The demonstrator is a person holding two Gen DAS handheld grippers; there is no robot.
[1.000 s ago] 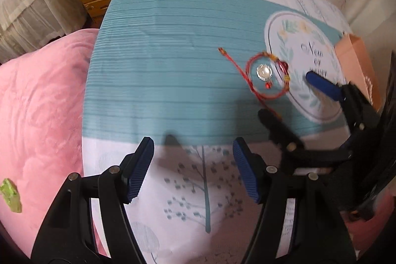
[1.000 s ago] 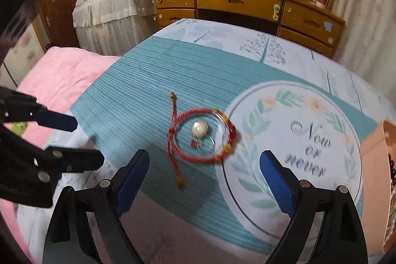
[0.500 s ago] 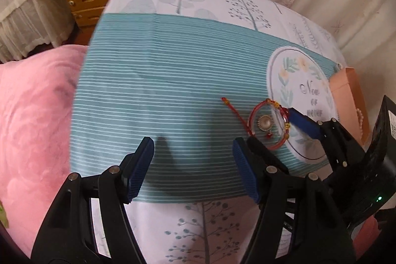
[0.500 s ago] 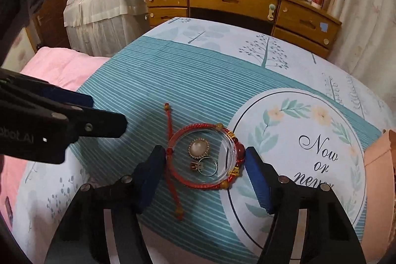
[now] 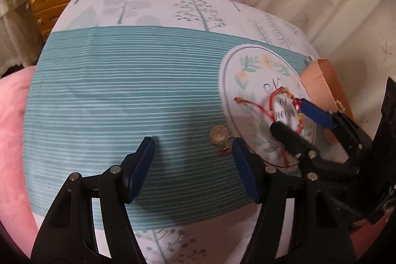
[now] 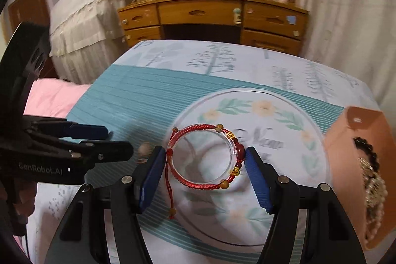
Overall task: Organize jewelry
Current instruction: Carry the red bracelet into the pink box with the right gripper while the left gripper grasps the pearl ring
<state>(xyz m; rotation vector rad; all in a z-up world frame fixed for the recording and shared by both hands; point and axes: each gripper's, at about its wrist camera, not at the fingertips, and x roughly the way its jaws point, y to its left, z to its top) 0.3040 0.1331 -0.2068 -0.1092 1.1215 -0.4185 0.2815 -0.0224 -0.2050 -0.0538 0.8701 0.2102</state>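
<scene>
My right gripper is shut on a red braided bracelet wrapped round a clear ring, held above the bedspread with its cord tail hanging. It also shows in the left wrist view, gripped by the right gripper. A round pearl brooch and a small red charm lie on the teal stripes just ahead of my left gripper, which is open and empty. A peach box at the right holds several bead and pearl pieces.
The bedspread has a round printed emblem. A pink quilt lies at the left. A wooden dresser stands beyond the bed, with a curtain at the right.
My right gripper closed on the bracelet and lifted it to the right, over the emblem. The brooch and charm stayed on the stripes. My left gripper moved closer to them.
</scene>
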